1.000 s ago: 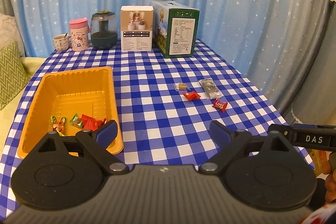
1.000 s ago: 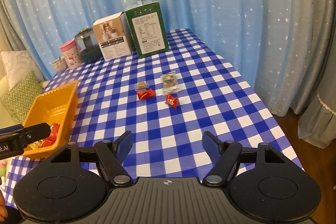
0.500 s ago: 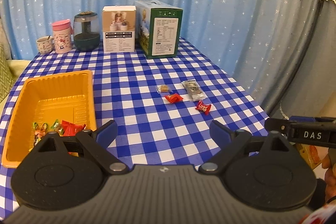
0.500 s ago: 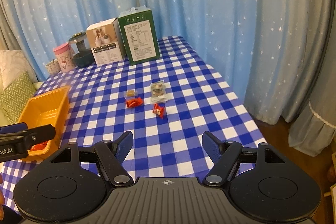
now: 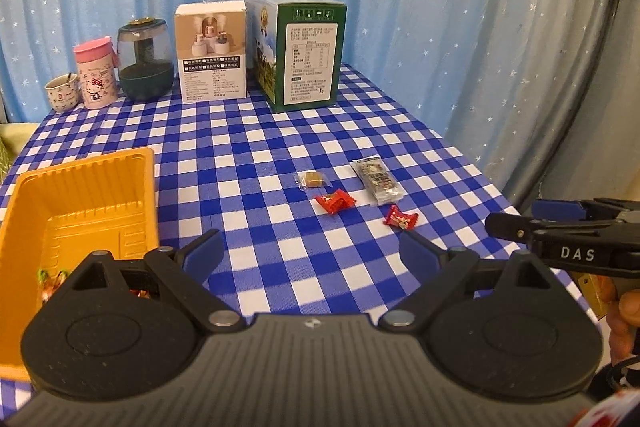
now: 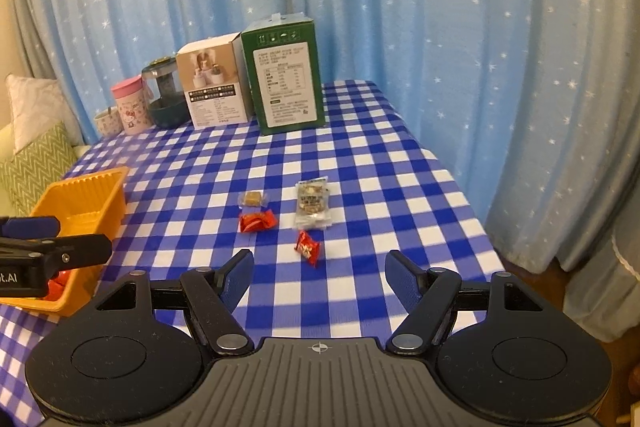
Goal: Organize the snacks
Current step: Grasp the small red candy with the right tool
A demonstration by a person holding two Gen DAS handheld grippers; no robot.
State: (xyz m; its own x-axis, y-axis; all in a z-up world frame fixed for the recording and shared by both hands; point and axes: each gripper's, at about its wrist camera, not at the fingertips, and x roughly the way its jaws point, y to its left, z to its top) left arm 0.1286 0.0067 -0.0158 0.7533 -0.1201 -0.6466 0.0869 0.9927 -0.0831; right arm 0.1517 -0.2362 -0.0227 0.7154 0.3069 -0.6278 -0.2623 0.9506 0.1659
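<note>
On the checked tablecloth (image 6: 360, 163) the orange tray (image 6: 86, 193) sits at the left with some sweets inside, and four snacks lie loose mid-table. Both the right gripper (image 6: 319, 273) and left gripper (image 5: 310, 249) hang empty, jaws apart. The small red candy (image 6: 308, 247) lies just ahead of the right gripper; I would lower straight over it and close across its narrow width.

Four loose snacks (image 6: 308, 247) — one tray (image 5: 92, 167), two boxes (image 5: 212, 59), two cups (image 5: 96, 75).

Blue-white checked tablecloth (image 5: 248, 163); orange tray (image 5: 80, 195); red candies (image 5: 335, 202); green box (image 5: 308, 55); pale blue star-dotted curtain (image 5: 440, 7).
</note>
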